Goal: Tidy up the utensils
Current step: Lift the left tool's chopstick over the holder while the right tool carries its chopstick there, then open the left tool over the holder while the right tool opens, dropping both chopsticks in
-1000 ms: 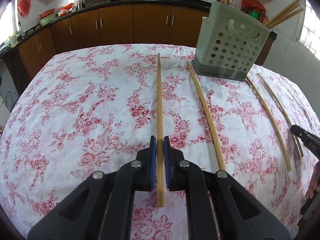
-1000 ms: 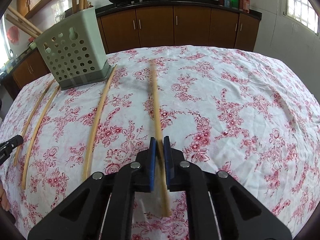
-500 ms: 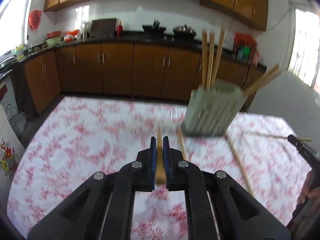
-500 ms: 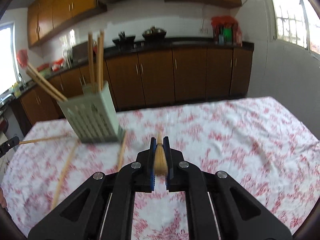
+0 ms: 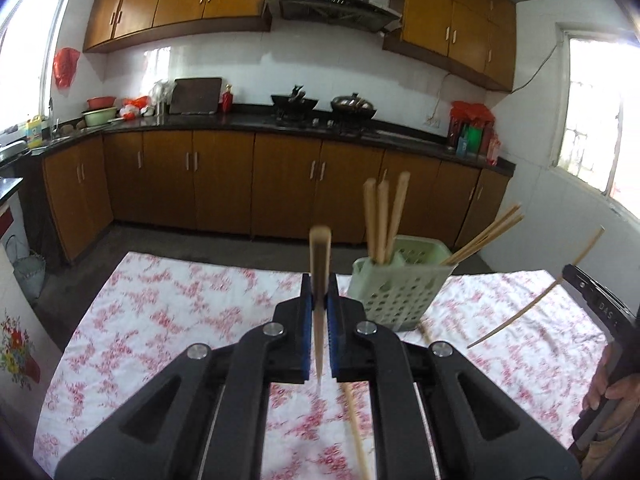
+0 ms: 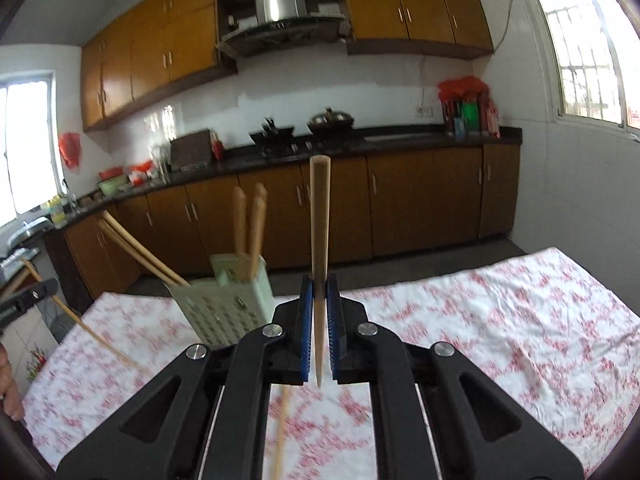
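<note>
- The left tool (image 5: pixel 319 320) is pinched on a long, pale wooden chopstick (image 5: pixel 320 264), its blue pads (image 5: pixel 306 320) pressed against the stick from both sides; the stick runs upright between them, its blunt end poking up past the tips and its thin end hanging just below.
- The right tool (image 6: pixel 319 320) pinches a second pale wooden chopstick (image 6: pixel 320 232) the same way, upright, with most of its length standing above the tips.
- Ahead and just to the right of the left tool stands a pale green perforated plastic utensil holder (image 5: pixel 400 288) on the surface covered with a white cloth with red flowers (image 5: pixel 168 312); from the right tool it sits ahead and to the left (image 6: pixel 228 300).
- Inside the holder, three chopsticks (image 5: pixel 384 220) stand nearly upright and a few more (image 5: pixel 484 236) lean out over its right rim.
- A loose chopstick (image 5: pixel 356 428) lies on the cloth below and right of the left tool.
- At the far right of the left view, the right tool's black body (image 5: pixel 600 304) shows with its chopstick held in the air.
- Beyond the surface run brown kitchen cabinets (image 5: pixel 224 184).
</note>
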### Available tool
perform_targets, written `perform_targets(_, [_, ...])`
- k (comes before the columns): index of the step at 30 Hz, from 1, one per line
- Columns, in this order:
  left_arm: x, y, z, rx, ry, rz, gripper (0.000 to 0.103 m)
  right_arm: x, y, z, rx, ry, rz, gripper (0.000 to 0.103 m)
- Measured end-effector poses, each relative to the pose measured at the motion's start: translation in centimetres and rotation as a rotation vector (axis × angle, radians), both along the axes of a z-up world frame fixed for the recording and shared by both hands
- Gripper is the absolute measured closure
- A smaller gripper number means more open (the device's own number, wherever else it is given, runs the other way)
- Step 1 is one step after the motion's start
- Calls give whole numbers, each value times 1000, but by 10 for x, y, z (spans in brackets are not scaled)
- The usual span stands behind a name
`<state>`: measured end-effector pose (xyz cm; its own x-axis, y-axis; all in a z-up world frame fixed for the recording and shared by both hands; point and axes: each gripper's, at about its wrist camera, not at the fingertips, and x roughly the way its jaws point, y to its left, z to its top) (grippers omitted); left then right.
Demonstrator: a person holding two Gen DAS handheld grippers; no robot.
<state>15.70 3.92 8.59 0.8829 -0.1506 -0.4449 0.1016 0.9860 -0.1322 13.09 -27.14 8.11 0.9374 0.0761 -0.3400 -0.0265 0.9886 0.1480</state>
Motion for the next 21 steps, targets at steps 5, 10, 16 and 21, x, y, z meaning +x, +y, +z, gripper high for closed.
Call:
perform_targets(5, [-8, -12, 27, -26, -73, -38, 95, -3, 10, 32, 56, -90, 58, 95])
perform_targets(10, [-5, -29, 61, -50, -188, -43, 95, -2, 24, 55, 81, -166, 118, 95])
perform_targets(16, [13, -48, 99, -96, -328, -10, 95, 13, 39, 70, 56, -236, 142, 95])
perform_targets(21, [35, -63, 101, -99, -391, 24, 95, 35, 43, 65, 35, -244, 131, 95])
